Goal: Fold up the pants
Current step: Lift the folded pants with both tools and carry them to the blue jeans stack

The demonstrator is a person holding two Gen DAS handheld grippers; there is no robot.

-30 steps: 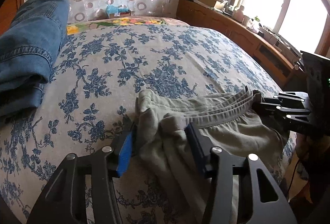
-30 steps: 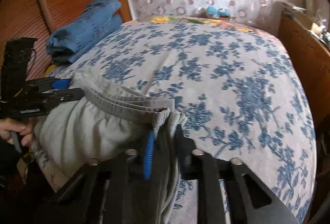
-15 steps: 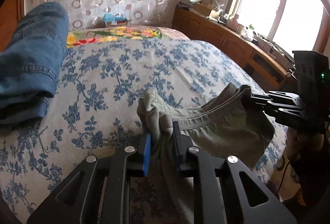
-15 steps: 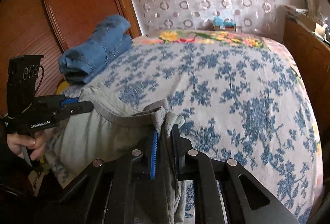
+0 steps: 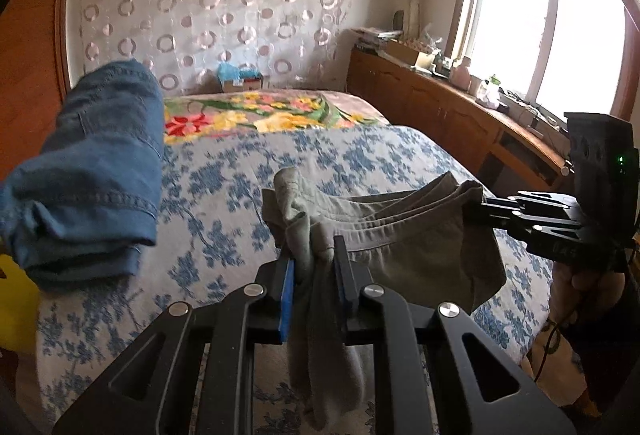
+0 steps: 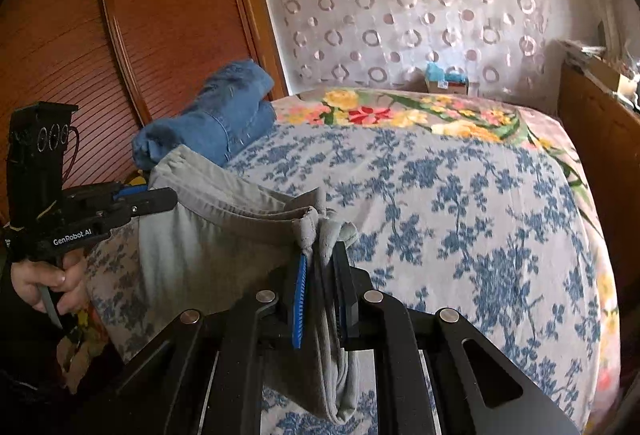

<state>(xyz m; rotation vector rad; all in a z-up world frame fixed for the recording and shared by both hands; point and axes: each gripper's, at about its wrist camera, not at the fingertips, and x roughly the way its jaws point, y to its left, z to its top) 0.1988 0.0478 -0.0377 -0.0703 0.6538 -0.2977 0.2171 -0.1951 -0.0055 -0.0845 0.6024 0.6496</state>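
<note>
A pair of grey-green pants [image 5: 404, 235] hangs stretched by its waistband between two hand-held grippers above the near edge of a bed [image 5: 248, 195] covered in a blue-flowered spread. The left gripper [image 5: 314, 267] has its fingers [image 5: 287, 287] drawn nearly together on a bunched corner of the waistband, cloth spilling down between them. The right gripper [image 6: 322, 287] has its own fingers [image 6: 299, 299] pinched almost closed on the opposite corner of the waistband, with folded fabric hanging below. Seen from the left wrist, the right gripper [image 5: 532, 213] reaches in from the window side of the bed, the waistband running taut to it. Seen from the right wrist, the left gripper [image 6: 132, 205] comes in from the wardrobe side of the bed, a person's hand [image 6: 44, 283] wrapped around its handle. The body of the pants sags below the waistband, over the bed's near edge. Folded blue jeans [image 6: 212, 123] lie on the bed along its wardrobe side, well apart from the pants. A bright floral cloth [image 6: 408, 113] covers the far end of the bed, below a curtain [image 6: 400, 7] patterned with rings.
</note>
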